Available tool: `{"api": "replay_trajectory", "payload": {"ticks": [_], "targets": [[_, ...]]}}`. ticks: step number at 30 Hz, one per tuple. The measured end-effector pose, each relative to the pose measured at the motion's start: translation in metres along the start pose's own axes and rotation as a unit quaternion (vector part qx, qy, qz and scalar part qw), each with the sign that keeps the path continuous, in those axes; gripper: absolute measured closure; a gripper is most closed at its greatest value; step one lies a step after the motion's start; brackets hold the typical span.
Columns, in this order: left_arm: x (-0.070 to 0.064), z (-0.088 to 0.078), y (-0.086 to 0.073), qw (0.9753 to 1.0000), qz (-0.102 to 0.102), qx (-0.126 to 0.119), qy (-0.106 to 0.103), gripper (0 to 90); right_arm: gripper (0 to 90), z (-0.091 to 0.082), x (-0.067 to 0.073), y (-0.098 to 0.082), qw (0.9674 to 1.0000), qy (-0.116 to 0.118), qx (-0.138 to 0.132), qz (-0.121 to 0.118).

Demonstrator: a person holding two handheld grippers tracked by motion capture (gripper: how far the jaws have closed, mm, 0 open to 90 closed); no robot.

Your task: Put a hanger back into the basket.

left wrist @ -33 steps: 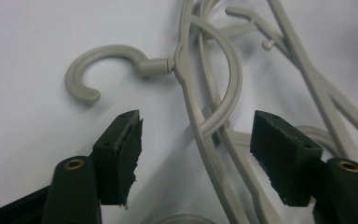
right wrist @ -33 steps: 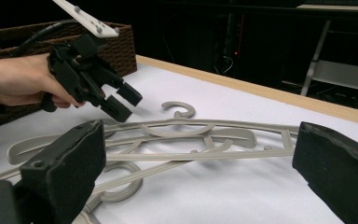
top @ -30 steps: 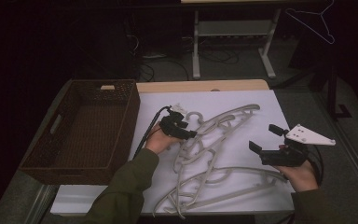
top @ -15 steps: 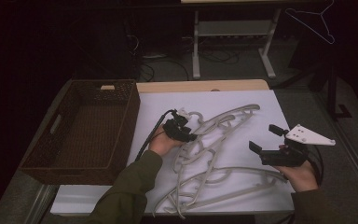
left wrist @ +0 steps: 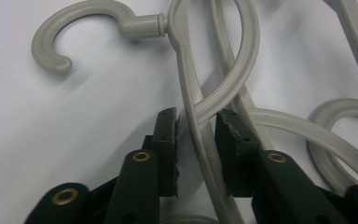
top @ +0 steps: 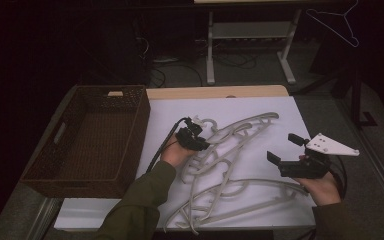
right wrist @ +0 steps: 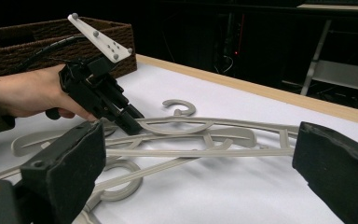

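Closing my left gripper (left wrist: 196, 135), I have its fingers straddling a grey hanger (left wrist: 200, 140) bar, not yet pinching; right gripper (top: 290, 150) fingers gape apart.

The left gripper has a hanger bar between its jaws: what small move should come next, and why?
Probably close the jaws fully. The left gripper has just been closing around the grey hanger, but gaps remain beside the bar, so lifting now could let it slip.

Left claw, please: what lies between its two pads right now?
In the left gripper view, a thin grey bar of a hanger runs between the left claw's pads, just below the hook; the pads have just been closing, small gaps remaining.
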State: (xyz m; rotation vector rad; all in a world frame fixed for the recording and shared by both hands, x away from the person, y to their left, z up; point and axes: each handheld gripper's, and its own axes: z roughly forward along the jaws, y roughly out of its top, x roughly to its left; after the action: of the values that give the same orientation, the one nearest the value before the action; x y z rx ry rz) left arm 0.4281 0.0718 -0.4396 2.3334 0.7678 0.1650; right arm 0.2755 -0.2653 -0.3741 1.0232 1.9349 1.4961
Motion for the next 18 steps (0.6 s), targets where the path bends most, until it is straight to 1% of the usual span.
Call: {"api": "replay_trajectory", "payload": {"ticks": [1, 5, 9, 11, 13, 16, 18], "targets": [[0.001, -0.0006, 0.0004, 0.9999, 0.01, 0.006, 0.004, 71.6, 2.1, 0.0, -0.0003, -0.0001, 1.0, -0.001, 0.0, -0.001], [0.0008, -0.0005, 0.0012, 0.9999, 0.009, 0.008, 0.01, 75.3, 2.1, -0.0007, -0.0005, 0.0001, 1.0, -0.001, 0.0, 0.002], [0.0008, -0.0004, 0.0015, 0.9999, 0.004, 0.008, 0.013, 76.8, 2.1, -0.001, -0.0007, 0.0002, 1.0, -0.001, -0.001, 0.004], [0.0008, -0.0006, 0.0015, 0.9998, 0.005, 0.009, 0.017, 78.7, 2.1, -0.001, -0.001, 0.0002, 1.0, -0.001, -0.002, 0.003], [0.0013, -0.0011, 0.0017, 0.9998, 0.004, 0.012, 0.016, 79.2, 2.1, -0.0011, -0.0012, 0.0001, 1.0, -0.001, -0.002, 0.003], [0.001, -0.0017, 0.0018, 0.9997, 0.003, 0.015, 0.022, 79.8, 2.1, -0.0012, -0.0013, 0.0001, 1.0, -0.001, -0.003, 0.005], [0.0011, -0.0023, 0.0016, 0.9996, -0.002, 0.017, 0.024, 80.3, 2.1, -0.0012, -0.0015, 0.0001, 1.0, -0.001, -0.003, 0.005]]}}
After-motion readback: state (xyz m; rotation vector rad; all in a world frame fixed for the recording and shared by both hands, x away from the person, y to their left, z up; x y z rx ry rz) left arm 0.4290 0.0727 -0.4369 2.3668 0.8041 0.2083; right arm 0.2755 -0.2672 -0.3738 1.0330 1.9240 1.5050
